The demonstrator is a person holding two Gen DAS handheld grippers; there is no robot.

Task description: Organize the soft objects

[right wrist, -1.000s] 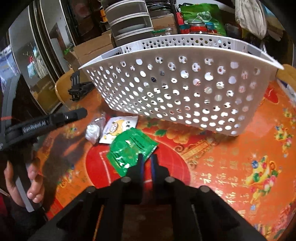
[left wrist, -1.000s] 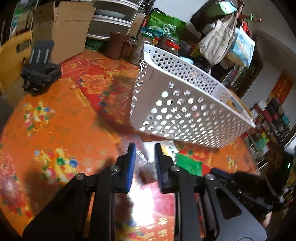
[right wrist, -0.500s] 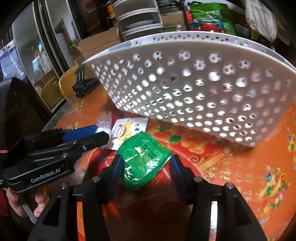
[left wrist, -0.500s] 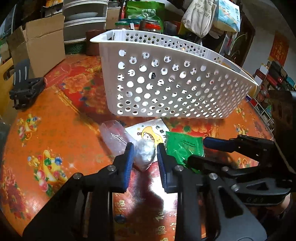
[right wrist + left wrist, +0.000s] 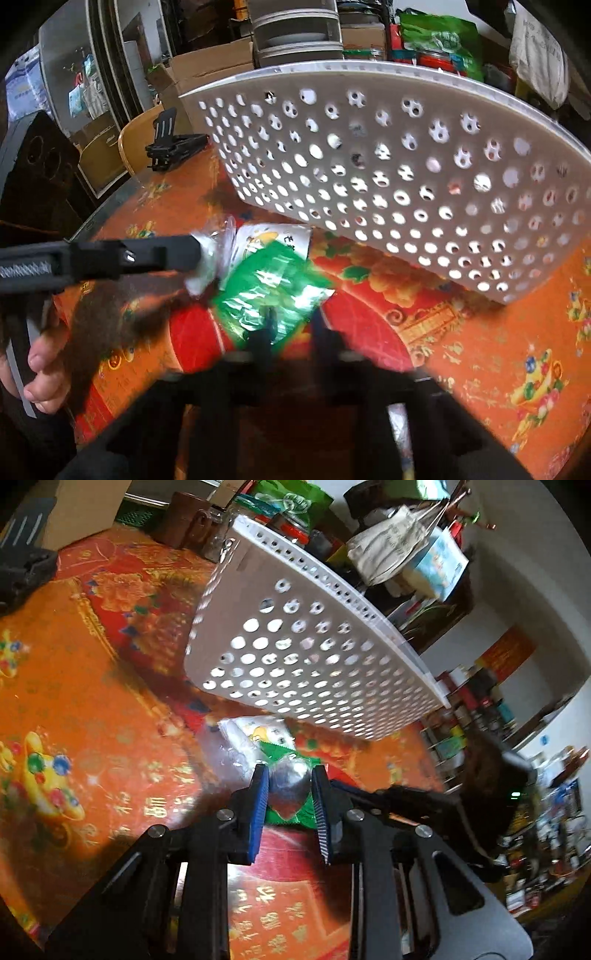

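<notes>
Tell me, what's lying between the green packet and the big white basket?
In the right wrist view, a white packet with a yellow cartoon lies between the green packet and the white basket, partly tucked under the green one.

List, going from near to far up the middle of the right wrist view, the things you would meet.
right tongs → green packet → white cartoon packet → white perforated basket → stacked grey trays behind it.
</notes>
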